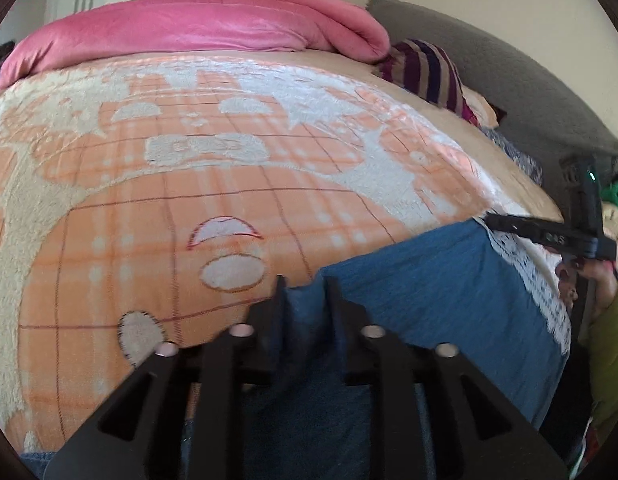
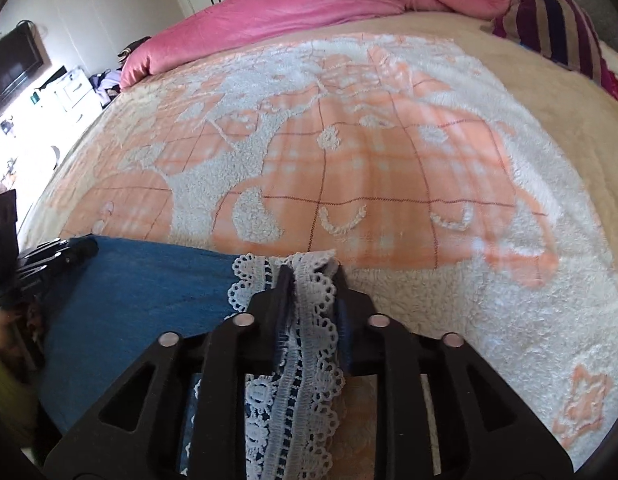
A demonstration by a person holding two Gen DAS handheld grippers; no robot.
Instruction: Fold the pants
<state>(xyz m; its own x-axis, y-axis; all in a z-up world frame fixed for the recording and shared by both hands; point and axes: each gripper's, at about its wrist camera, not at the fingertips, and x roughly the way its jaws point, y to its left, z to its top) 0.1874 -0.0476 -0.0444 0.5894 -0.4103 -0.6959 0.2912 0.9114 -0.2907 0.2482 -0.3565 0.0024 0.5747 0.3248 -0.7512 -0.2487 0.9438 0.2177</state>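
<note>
1. Two corners of the pants (image 1: 421, 280) are pinched: blue hem by left tool (image 1: 303, 286), lace trim (image 2: 309, 320) by right tool (image 2: 311, 270).
2. Pants lie at lower frame on the bed (image 2: 389, 160); both corners should be carried level and evenly.

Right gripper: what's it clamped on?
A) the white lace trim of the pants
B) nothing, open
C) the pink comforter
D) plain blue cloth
A: in the right wrist view the right gripper is closed with the white lace trim of the blue pants bunched between its fingers.
</note>
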